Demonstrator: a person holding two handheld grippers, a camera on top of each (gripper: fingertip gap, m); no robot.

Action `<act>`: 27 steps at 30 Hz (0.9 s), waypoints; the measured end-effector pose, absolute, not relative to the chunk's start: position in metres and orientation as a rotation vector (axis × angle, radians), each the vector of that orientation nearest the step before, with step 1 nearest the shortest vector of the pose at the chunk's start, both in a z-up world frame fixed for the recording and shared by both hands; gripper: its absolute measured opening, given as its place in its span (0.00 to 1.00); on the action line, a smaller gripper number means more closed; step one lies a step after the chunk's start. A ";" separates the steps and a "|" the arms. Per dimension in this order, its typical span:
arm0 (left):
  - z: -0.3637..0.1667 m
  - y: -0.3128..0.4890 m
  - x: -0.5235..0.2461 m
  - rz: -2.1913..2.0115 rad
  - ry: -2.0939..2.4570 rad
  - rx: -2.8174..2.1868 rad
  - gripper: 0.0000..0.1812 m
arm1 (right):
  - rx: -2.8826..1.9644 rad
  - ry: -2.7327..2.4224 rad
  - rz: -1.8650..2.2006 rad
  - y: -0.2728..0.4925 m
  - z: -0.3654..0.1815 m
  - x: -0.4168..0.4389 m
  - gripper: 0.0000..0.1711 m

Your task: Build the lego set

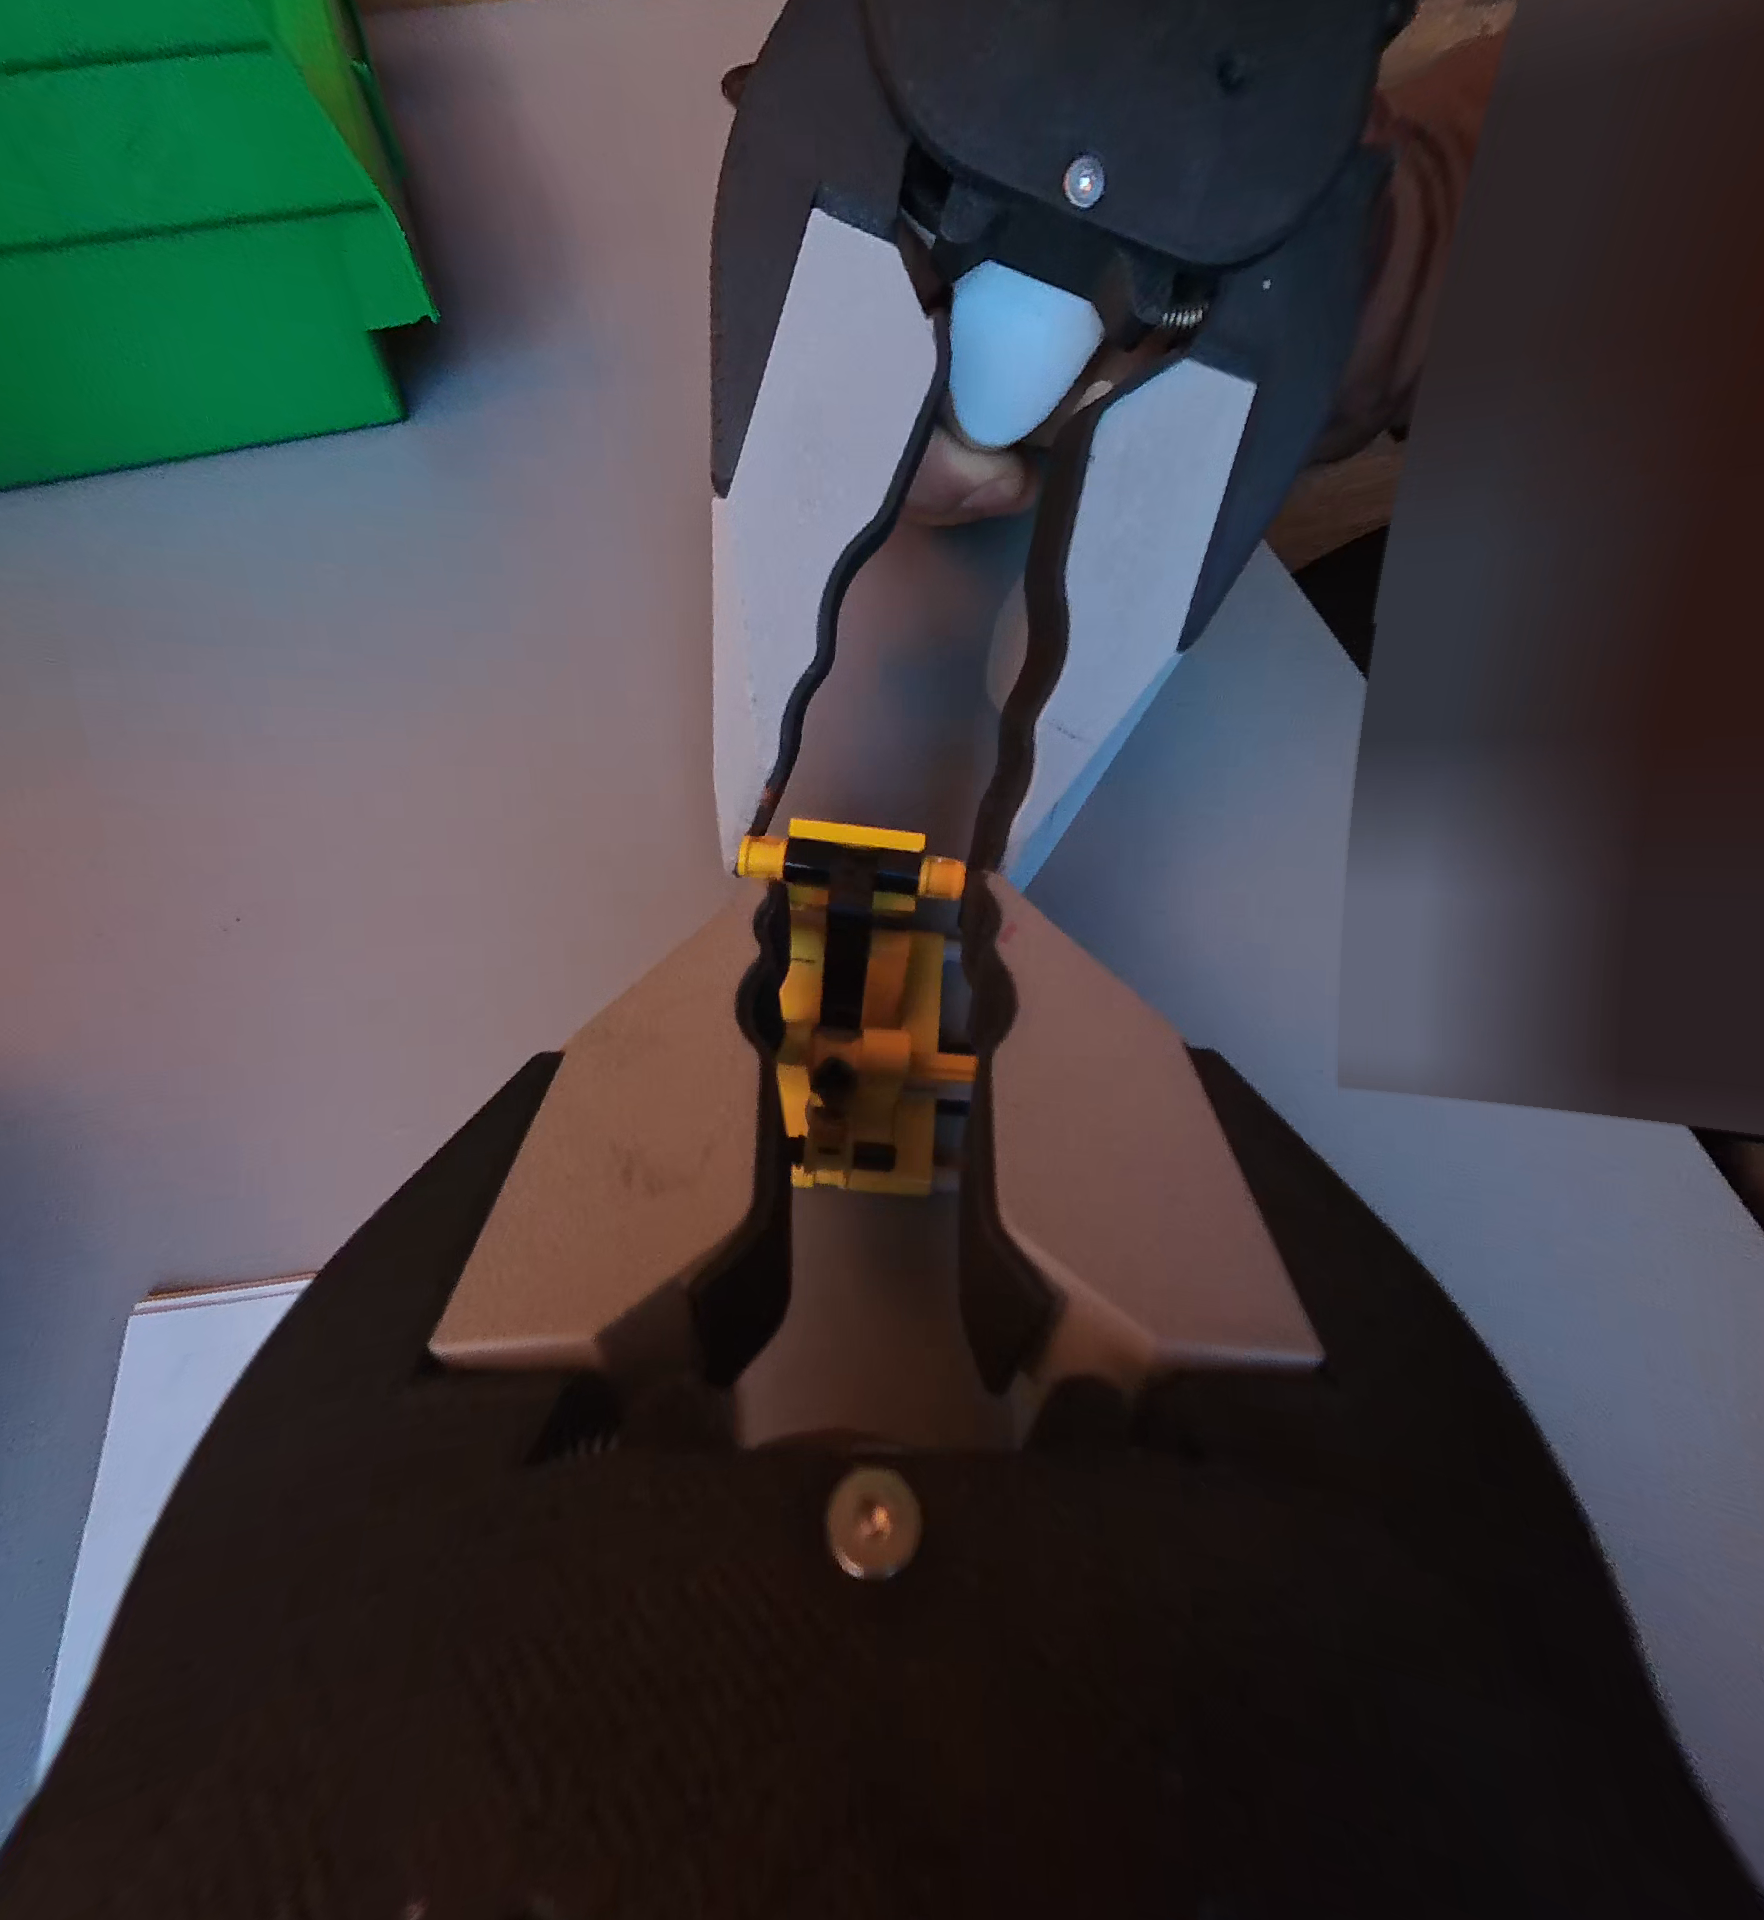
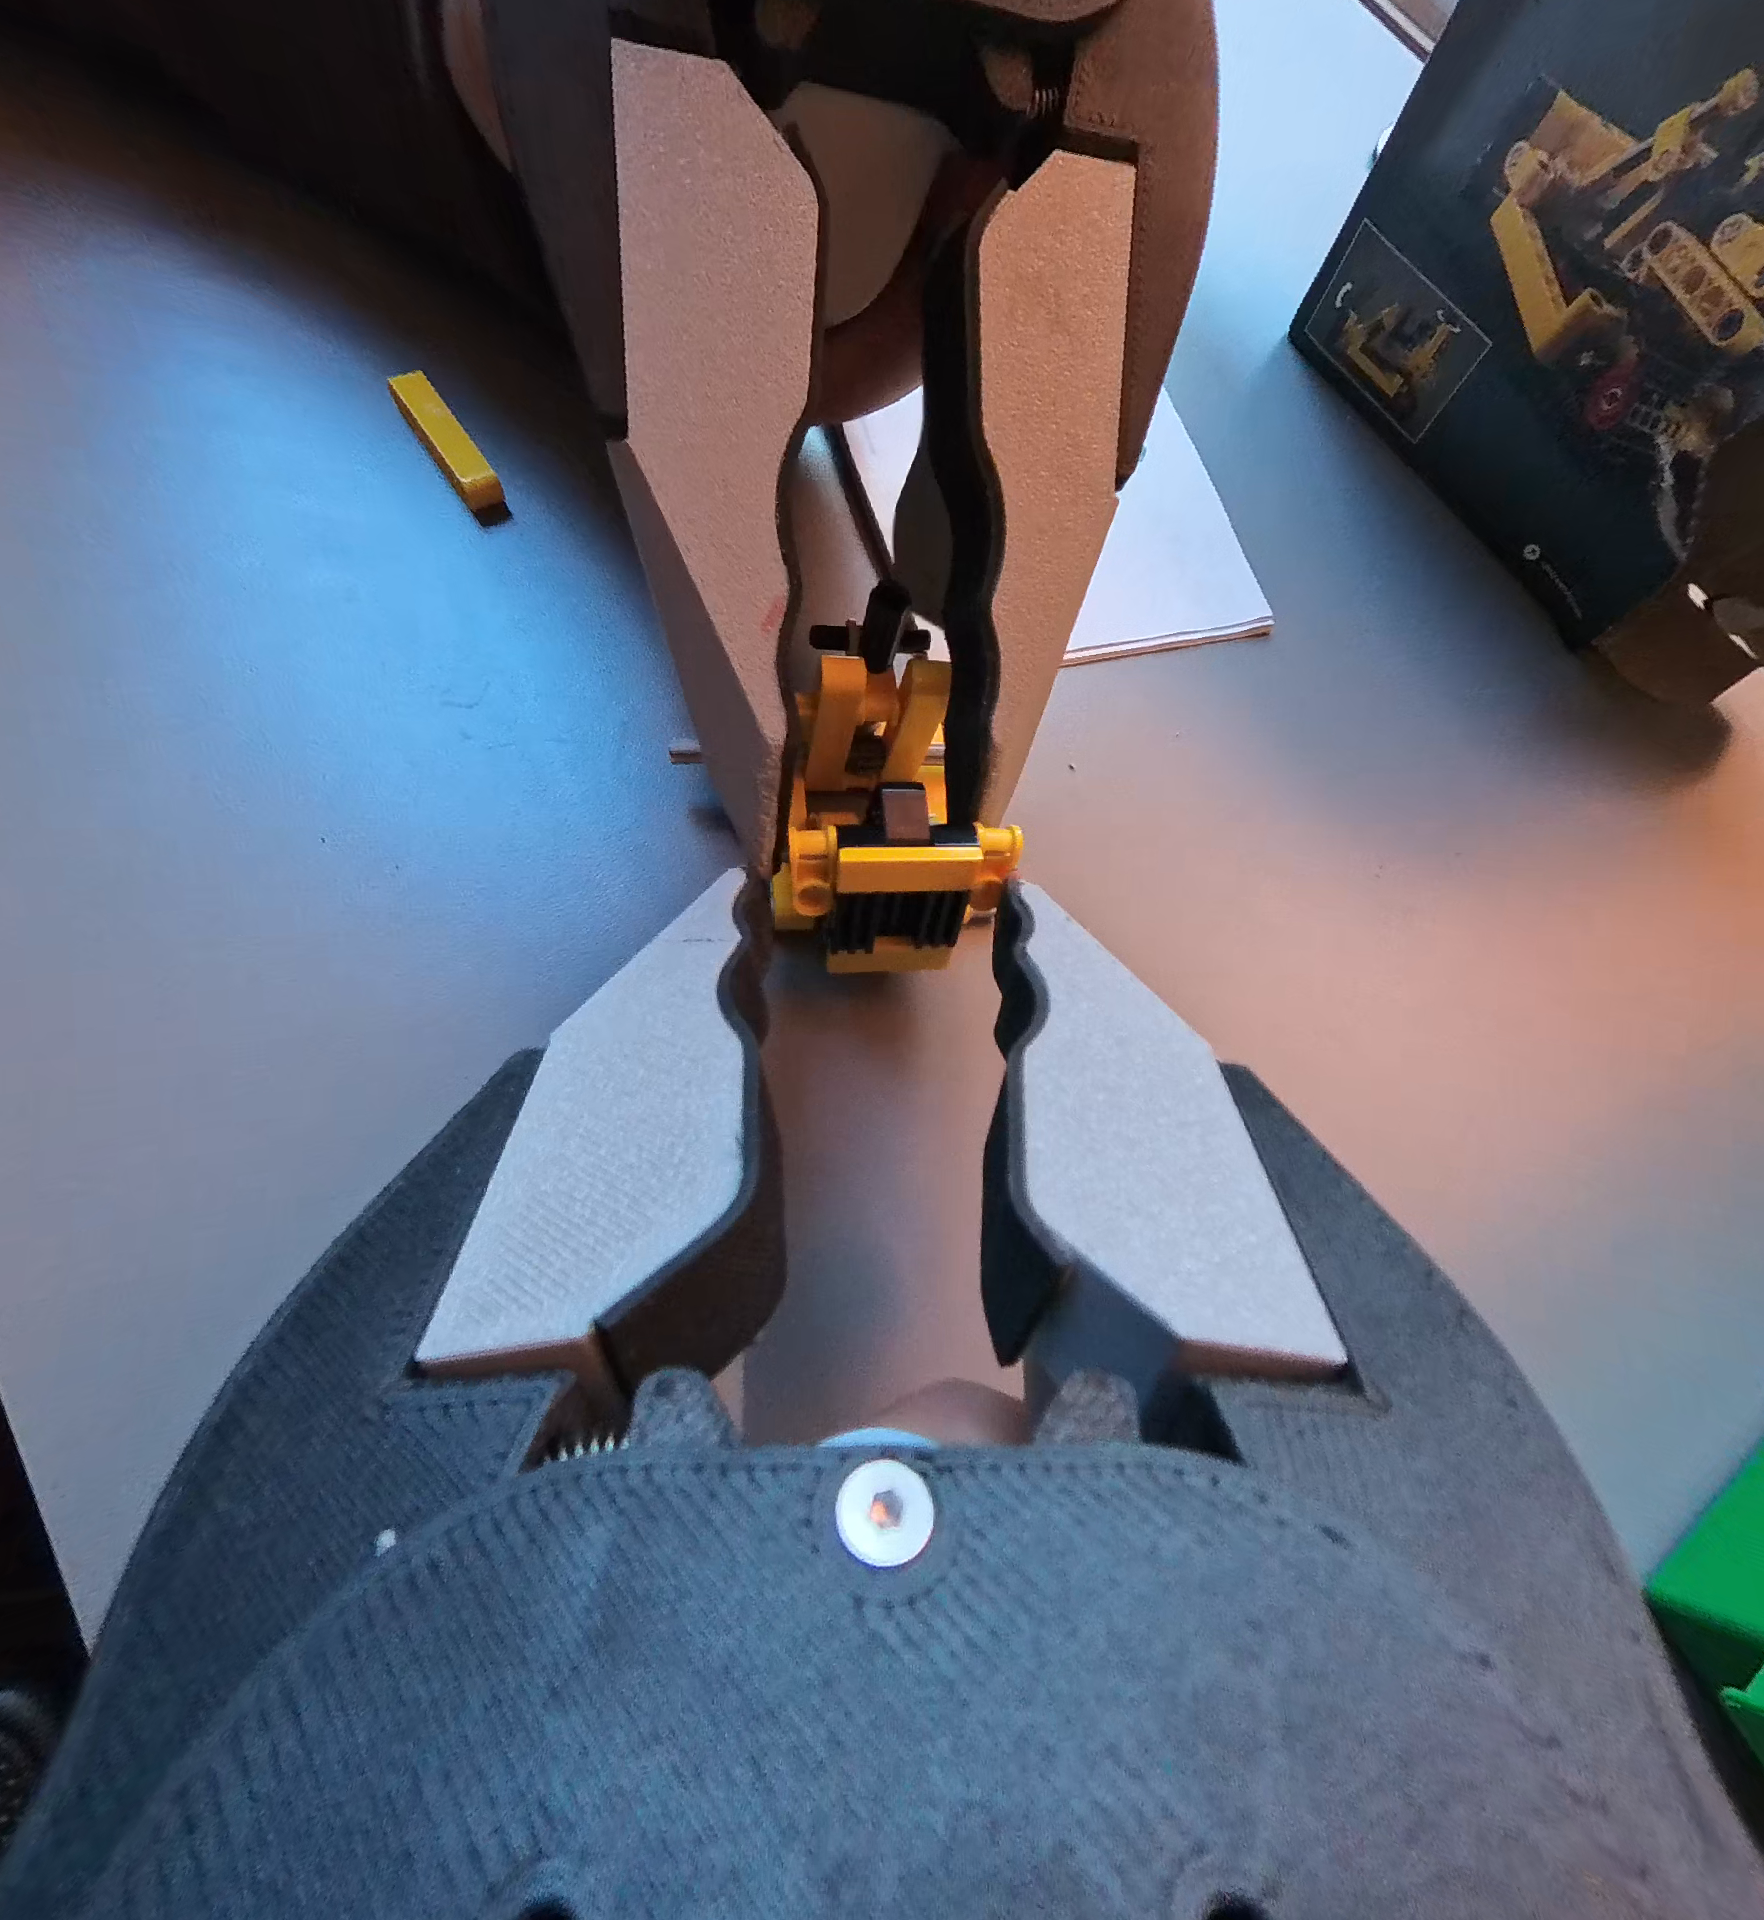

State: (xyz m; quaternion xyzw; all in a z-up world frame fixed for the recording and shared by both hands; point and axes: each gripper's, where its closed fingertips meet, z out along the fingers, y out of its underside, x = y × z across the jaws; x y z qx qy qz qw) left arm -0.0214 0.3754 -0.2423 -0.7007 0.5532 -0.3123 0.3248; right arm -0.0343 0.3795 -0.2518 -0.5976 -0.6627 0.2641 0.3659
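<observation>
Right, our left tongs (image 1: 873, 997) clamp the yellow lego model (image 1: 862, 1039); right tongs (image 2: 873, 935) gape facing it, loose yellow brick (image 2: 447, 445) left, box (image 2: 1605, 343) right

Lego model (image 1: 862, 1023) yellow with black bars and pins, black ribbed grille on one end. Loose brick (image 2: 445, 445) on the table plain yellow. Table (image 2: 234, 727) pale grey, tinted blue on one side, orange on the other. Left gripper (image 1: 870, 940) black woven-texture body, beige fingers with black wavy edges. Right gripper (image 2: 876, 920) dark grey ridged body, light grey fingers. Bin (image 1: 130, 229) bright green. Box (image 2: 1584, 312) dark navy with yellow vehicle picture. Booklet (image 2: 1169, 582) white.
</observation>
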 end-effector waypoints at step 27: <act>-0.241 0.378 -0.026 -0.751 1.464 -1.815 0.17 | -1.618 -1.647 0.774 0.384 -0.251 -0.040 0.30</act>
